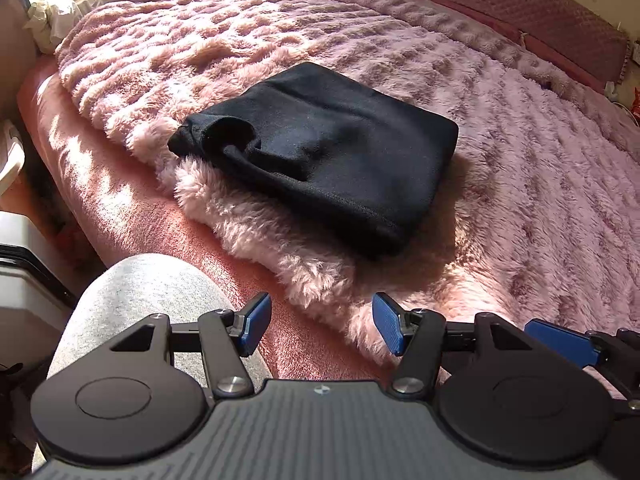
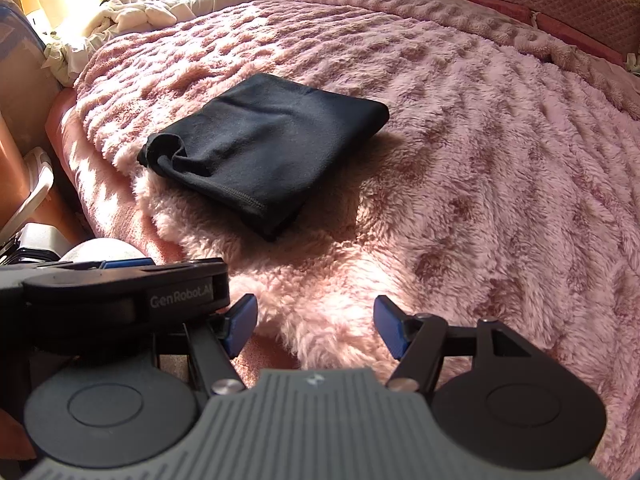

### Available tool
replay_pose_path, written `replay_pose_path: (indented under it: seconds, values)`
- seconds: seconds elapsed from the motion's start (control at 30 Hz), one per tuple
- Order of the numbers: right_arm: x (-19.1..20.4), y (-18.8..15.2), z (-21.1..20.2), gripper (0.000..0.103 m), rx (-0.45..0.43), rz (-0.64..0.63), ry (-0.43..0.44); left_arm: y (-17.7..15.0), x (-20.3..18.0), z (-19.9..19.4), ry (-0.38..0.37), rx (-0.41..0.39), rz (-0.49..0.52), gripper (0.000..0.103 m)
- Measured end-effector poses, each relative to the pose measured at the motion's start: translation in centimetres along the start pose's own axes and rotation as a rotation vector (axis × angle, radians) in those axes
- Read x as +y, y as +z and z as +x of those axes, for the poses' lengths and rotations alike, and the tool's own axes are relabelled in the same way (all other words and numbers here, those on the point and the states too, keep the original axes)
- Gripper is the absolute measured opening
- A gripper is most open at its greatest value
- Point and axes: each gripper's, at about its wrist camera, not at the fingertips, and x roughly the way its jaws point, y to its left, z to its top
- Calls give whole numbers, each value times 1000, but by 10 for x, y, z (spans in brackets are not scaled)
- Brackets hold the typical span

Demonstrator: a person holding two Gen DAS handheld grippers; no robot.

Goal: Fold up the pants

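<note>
The black pants (image 1: 320, 152) lie folded in a compact rectangle on the fluffy pink blanket (image 1: 500, 168), near the bed's front-left edge. They also show in the right wrist view (image 2: 260, 148). My left gripper (image 1: 322, 326) is open and empty, held back from the pants over the bed's edge. My right gripper (image 2: 316, 326) is open and empty, also short of the pants. The left gripper's body (image 2: 112, 300) shows at the left of the right wrist view, and the right gripper's blue finger (image 1: 560, 340) shows at the right of the left wrist view.
A grey-clad knee (image 1: 140, 300) is at the lower left. A crumpled white cloth (image 2: 132, 12) lies at the bed's far left corner. A quilted headboard (image 1: 540, 12) runs along the far right. White furniture (image 1: 16, 280) stands left of the bed.
</note>
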Motion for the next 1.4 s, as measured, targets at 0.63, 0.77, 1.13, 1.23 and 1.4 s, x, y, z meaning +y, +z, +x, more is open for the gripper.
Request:
replay_pose_path:
  seconds: [0.63,0.77,1.13,1.23,1.4]
  values:
    - [3,1,-1,61,2,-7,2,1,-2,-4,8,-6,-4,68]
    - [2,1,-1,61,2,-8,0,1,-3,-5,16,-3,1,68]
    - [6,1,0,60,-10,-7,-15,0,-2,-4,39,-13,5,74]
    - [6,1,-1,60,-20,-13,-18,1,-3,-5,34,-27,10,78]
    - [8,1,-4,58,-47,-33,-12,1,-4,-7,30,-65,33,92]
